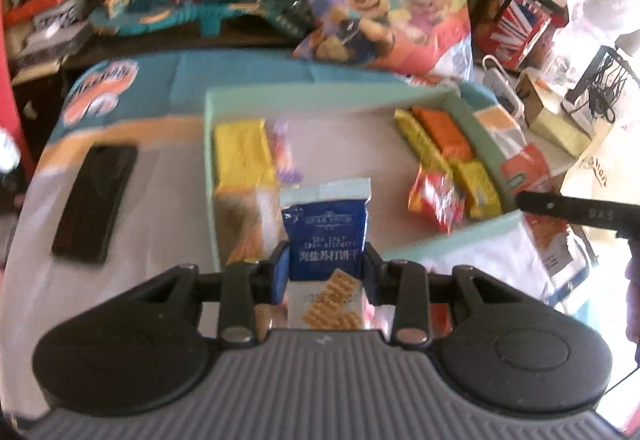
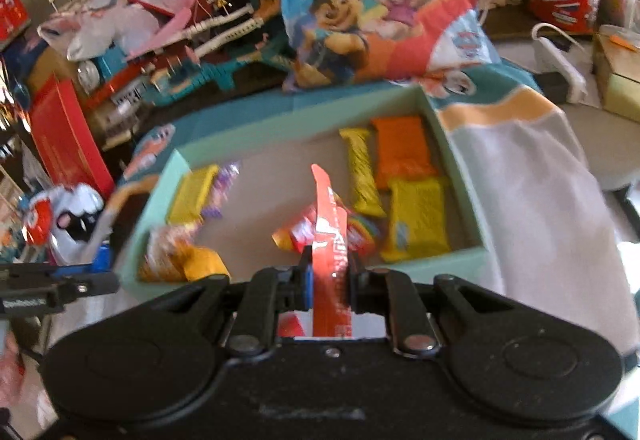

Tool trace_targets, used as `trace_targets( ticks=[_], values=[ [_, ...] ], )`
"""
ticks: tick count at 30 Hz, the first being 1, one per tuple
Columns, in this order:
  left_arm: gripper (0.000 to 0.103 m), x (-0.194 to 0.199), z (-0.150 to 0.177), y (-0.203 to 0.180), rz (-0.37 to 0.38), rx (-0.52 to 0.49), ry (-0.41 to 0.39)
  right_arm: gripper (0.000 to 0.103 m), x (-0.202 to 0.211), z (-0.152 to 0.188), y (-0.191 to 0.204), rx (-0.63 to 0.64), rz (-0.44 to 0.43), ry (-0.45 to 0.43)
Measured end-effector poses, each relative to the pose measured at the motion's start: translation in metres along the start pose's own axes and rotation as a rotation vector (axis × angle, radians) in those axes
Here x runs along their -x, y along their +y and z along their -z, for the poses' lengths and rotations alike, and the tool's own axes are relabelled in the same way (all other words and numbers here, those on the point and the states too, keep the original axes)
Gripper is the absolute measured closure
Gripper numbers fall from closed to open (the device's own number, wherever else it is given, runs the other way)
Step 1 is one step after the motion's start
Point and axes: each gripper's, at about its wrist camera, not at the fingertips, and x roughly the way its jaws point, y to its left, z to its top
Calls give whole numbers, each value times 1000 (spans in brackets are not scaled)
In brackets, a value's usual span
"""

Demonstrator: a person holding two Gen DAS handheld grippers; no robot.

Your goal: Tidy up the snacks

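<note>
Over box (image 1: 320, 95): both grippers (clamped).

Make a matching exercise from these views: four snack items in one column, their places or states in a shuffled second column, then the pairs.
Items:
1. blue cracker packet
2. red packet
3. orange packet
4. cartoon bag

Places:
A. standing behind the box
B. clamped in the left gripper
C. lying in the mint box, far right corner
D. clamped in the right gripper

Pairs: 1-B, 2-D, 3-C, 4-A
</note>
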Motion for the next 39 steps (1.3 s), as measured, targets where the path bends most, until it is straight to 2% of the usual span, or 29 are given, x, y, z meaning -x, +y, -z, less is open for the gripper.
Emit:
trace_targets(
  ticks=[4, 9, 18, 19, 20, 21, 22, 23, 25, 30, 39],
  values=[
    [68, -32, -36, -3, -2, 1, -1, 88, -34, -32, 12, -12, -25, 6],
    [68, -85, -77, 1, -17, 15, 22, 88, -82, -62, 25, -5, 10, 15],
    [67, -143, -107, 15, -55, 33, 47, 87, -151, -95, 27, 7, 75, 28],
    [61, -146, -109, 15, -63, 33, 43, 81, -156, -97, 27, 15, 84, 21],
    [50, -148, -110, 15, -72, 33, 39, 73, -161, -98, 28, 19, 84, 15],
    [23, -150, -112, 15, -85, 36, 36, 45, -164, -100, 28, 11, 70, 16],
    [7, -150, -111, 15, -102, 39, 22, 22, -163, -100, 27, 1, 60, 16],
    [5, -148, -109, 15, -118, 36, 2, 17, -161, -99, 28, 0, 58, 4],
    [3, -147, -107, 15, -138, 24, -1, 11, -157, -97, 31, 25, 63, -21],
    [0, -141, -102, 17, -138, 45, 16, 0, -147, -92, 32, 32, 58, -15],
    [0, -101, -84, 9, -127, 45, 6, 0, -104, -74, 31, 12, 47, -21]
  ],
)
